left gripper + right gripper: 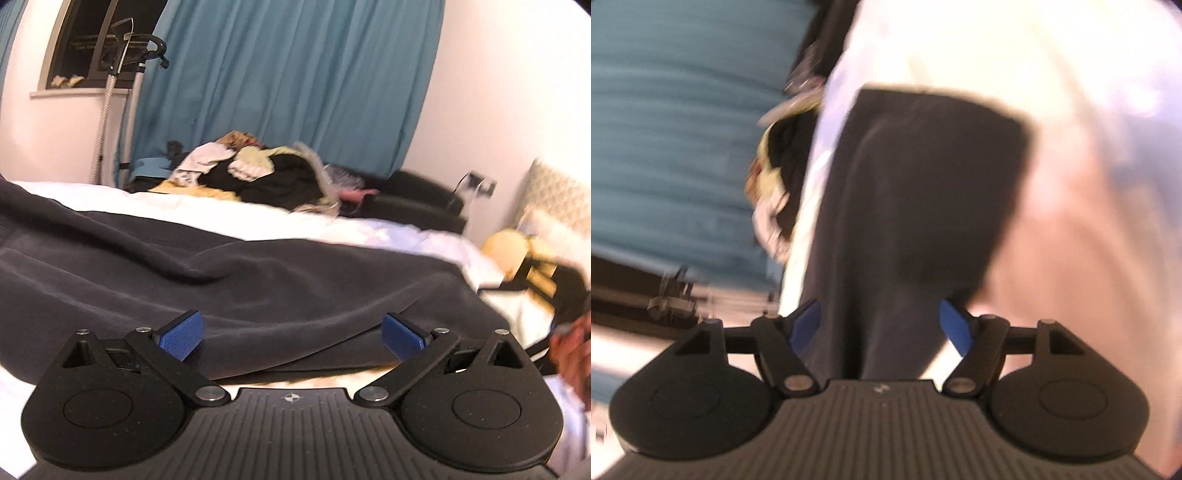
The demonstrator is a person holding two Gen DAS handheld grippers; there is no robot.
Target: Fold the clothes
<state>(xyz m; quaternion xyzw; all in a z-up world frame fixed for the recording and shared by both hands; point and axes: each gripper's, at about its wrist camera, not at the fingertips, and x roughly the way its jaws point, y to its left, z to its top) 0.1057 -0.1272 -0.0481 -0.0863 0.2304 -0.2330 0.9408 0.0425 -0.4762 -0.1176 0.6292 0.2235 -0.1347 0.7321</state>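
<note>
Your left tool (291,334) gapes wide over the dark cloth (184,273) on the bed (332,229); your right tool (881,325) also wide, cloth (916,192) between its fingers.

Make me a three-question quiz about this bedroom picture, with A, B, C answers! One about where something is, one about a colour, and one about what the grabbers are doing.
1. Where is the clothes pile?
A. at the far side of the bed
B. between the left gripper's fingers
C. hanging on the curtain

2. What colour is the curtain?
A. red
B. blue-green
C. yellow

3. How do the left gripper's fingers stand?
A. shut tight on a sock
B. wide open, holding nothing
C. shut on the curtain

Answers:
1. A, the pile lies past the dark garment, at the far edge of the white bed.
2. B, blue-green folds hang behind the pile.
3. B, the blue pads sit far apart above the dark garment, and nothing is pinched. The right gripper is open too.
</note>
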